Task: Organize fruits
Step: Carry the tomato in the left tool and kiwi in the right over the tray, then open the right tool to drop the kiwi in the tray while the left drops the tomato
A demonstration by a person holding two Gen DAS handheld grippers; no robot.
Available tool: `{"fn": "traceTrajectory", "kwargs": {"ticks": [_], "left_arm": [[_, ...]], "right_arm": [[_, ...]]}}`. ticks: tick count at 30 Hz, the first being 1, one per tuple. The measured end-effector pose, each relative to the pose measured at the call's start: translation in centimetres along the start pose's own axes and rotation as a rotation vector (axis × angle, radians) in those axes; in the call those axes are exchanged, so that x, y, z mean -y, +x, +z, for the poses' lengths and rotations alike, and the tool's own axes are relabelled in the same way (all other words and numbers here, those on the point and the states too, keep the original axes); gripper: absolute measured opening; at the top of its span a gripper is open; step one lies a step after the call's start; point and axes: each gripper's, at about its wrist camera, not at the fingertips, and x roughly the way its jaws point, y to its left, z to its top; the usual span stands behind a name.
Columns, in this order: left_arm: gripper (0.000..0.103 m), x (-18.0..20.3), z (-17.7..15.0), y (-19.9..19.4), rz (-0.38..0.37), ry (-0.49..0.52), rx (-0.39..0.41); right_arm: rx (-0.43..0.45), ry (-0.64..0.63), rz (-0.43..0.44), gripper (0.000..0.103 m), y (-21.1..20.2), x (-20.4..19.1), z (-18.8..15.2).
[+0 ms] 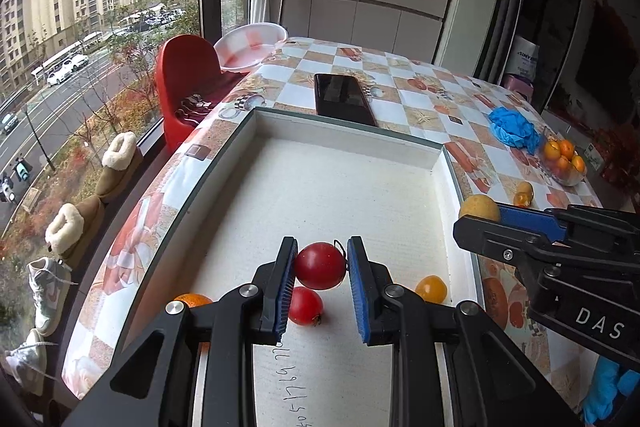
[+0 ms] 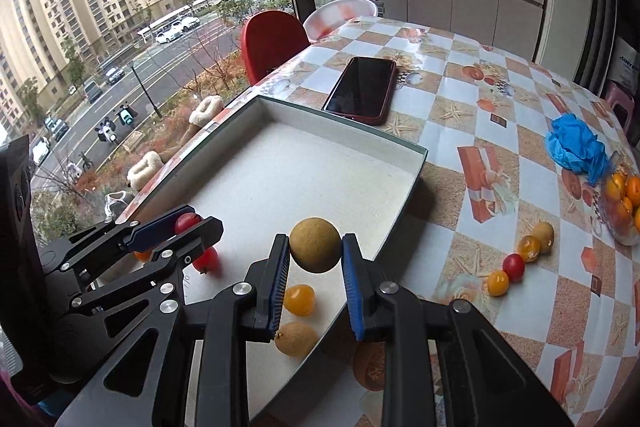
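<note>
My left gripper point(image 1: 321, 265) is shut on a red cherry tomato point(image 1: 320, 265) and holds it above the white tray point(image 1: 344, 137). Below it in the tray lie another red tomato point(image 1: 305, 305), a yellow tomato point(image 1: 431, 289) and an orange fruit point(image 1: 192, 299). My right gripper point(image 2: 315, 247) is shut on a round tan longan point(image 2: 315, 244) over the tray's right part point(image 2: 412, 183). Under it lie a yellow tomato point(image 2: 299, 299) and a second longan point(image 2: 296, 338). The left gripper also shows in the right wrist view point(image 2: 188, 227).
Loose on the checkered tablecloth right of the tray lie two yellow tomatoes point(image 2: 498, 283), a red one point(image 2: 513, 265) and a longan point(image 2: 543, 231). A glass bowl of oranges point(image 2: 622, 205), a blue glove point(image 2: 576, 147) and a phone point(image 2: 362, 90) are on the table. A red chair point(image 2: 272, 43) stands at the window.
</note>
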Motion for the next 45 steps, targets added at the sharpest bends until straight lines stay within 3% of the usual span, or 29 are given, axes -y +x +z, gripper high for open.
{"fn": "traceTrajectory", "kwargs": {"ticks": [33, 37, 43, 45], "left_arm": [[0.027, -0.8, 0.0, 2.0, 0.034, 0.007, -0.055], [0.027, -0.7, 0.0, 2.0, 0.043, 0.015, -0.058], [0.028, -0.6, 0.0, 2.2, 0.062, 0.011, -0.062], [0.046, -0.6, 0.0, 2.2, 0.066, 0.013, -0.062]], "right_arm": [[-0.076, 0.003, 0.028, 0.029, 3.4, -0.5, -0.2], [-0.072, 0.023, 0.023, 0.047, 3.1, -0.1, 0.0], [-0.049, 0.030, 0.017, 0.059, 2.3, 0.1, 0.3], [-0.036, 0.034, 0.003, 0.062, 1.9, 0.2, 0.3]]}}
